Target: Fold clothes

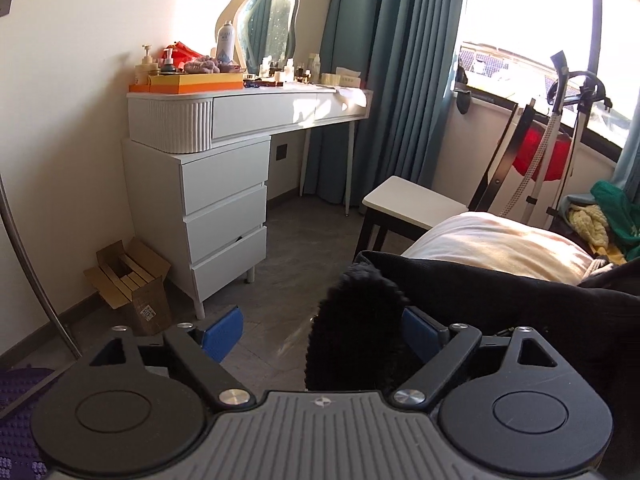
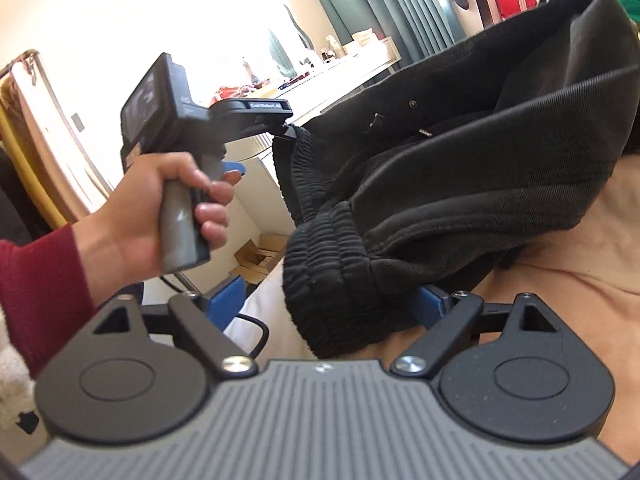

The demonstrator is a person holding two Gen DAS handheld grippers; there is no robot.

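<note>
We are lifting black ribbed-waistband fleece-lined trousers [image 2: 460, 168]; both hand-held grippers, left [image 1: 320, 332] and right [image 2: 328, 304], standing apart, waistband only resting against one finger; garment possibly slipping onto bed [image 2: 580, 280].

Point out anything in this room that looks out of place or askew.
An open cardboard box lies tipped on the floor beside the white drawer unit, flaps splayed. A heap of green and yellow clothes sits unfolded past the bed. The black garment hangs bunched across both open grippers, left and right.
</note>
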